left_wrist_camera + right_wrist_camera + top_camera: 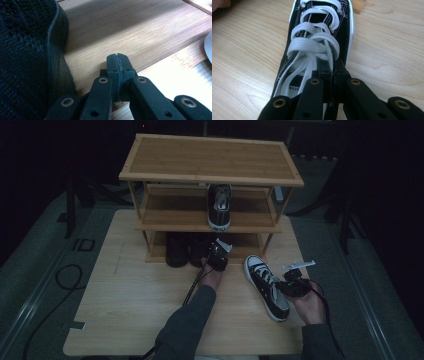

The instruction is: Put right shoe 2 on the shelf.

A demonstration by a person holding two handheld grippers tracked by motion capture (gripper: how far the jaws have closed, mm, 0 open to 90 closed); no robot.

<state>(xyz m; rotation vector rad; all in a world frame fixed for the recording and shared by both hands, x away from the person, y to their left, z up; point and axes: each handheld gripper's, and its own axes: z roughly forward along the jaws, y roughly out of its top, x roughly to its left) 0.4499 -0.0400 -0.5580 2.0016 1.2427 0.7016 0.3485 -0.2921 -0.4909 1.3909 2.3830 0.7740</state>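
Right gripper (331, 68) pinches the sneaker (319, 47) lace; left gripper (118, 61) closed, empty, beside rack (210, 175) holding shoes.

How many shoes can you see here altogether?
4. One black-and-white sneaker lies on the table by the right gripper. A matching sneaker stands on the rack's middle shelf. Two dark shoes sit on the bottom shelf; others may be hidden there.

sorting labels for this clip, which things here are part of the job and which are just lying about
In the job:
- black sneaker on the table, its side wall pinched in the right gripper
- shoe rack
- matching sneaker on the middle shelf
- left gripper, shut on nothing

Lying about:
- dark shoes on the bottom shelf
- cable on the floor
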